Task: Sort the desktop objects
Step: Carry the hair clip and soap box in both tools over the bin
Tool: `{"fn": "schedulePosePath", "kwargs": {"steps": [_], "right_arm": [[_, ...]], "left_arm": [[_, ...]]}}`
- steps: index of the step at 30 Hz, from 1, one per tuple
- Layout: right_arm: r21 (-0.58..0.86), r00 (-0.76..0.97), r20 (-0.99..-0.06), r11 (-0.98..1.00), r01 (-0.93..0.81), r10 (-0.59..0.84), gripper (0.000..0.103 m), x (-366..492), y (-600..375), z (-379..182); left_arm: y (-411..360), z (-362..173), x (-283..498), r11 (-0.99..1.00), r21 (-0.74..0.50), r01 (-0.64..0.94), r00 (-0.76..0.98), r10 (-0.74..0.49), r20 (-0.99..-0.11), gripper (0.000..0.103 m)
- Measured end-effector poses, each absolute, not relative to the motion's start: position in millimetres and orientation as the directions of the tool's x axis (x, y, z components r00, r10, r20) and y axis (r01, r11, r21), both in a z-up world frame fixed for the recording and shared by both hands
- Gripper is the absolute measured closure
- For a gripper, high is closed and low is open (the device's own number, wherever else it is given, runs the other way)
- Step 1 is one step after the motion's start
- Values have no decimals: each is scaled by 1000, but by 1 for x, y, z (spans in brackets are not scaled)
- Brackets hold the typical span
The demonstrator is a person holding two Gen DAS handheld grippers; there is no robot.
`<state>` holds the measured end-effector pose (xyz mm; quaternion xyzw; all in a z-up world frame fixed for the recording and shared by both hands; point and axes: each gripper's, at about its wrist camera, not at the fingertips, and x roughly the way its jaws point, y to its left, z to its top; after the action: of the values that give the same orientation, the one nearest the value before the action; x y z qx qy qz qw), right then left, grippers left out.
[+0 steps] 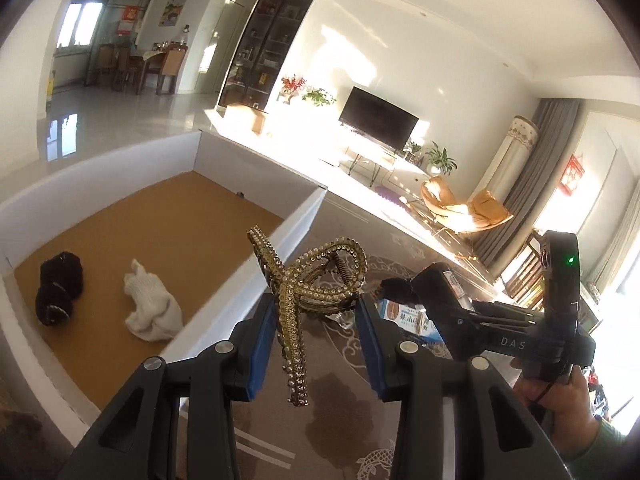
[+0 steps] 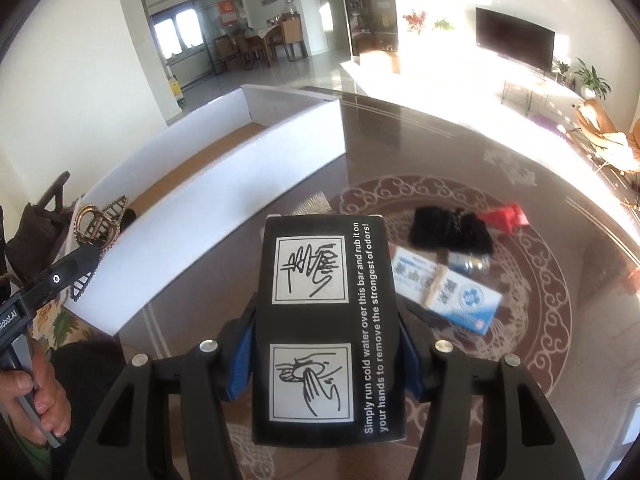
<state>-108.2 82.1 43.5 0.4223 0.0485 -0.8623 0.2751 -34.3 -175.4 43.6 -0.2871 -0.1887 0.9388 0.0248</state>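
Two grips: our left gripper (image 1: 316,344) pinches the hair clip (image 1: 308,292) loosely; it could slip at twelve o'clock while our right gripper (image 2: 326,344) clamps the black box (image 2: 326,320).

A dark television (image 1: 378,123) stands on a white cabinet beyond the table's far edge, potted plants (image 1: 440,160) and orange chairs (image 1: 464,206) nearby.

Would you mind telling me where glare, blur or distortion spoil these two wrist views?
Left wrist view: sunlight burns out the floor by the television, and the fisheye bows the white box wall; the gold hair claw stays sharp. Right wrist view: the black card reads crisply, but the blue-and-white carton behind it is smeared, and glare washes out the tabletop's far right.
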Motion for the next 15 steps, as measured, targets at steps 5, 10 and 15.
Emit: {"fn": "schedulePosePath", "kwargs": {"steps": [5, 10, 15], "right_arm": [[203, -466, -684, -759, 619, -562, 44, -137, -15, 91], [176, -412, -684, -684, 708, -602, 44, -160, -127, 100], [80, -362, -787, -665, 742, -499, 44, -184, -209, 48]], "left_arm": [[-250, 59, -45, -932, -291, 217, -825, -16, -565, 63], [-304, 20, -65, -902, -251, 350, -713, -83, -696, 63], [-312, -17, -81, -899, -208, 385, -612, -80, -787, 63]]}}
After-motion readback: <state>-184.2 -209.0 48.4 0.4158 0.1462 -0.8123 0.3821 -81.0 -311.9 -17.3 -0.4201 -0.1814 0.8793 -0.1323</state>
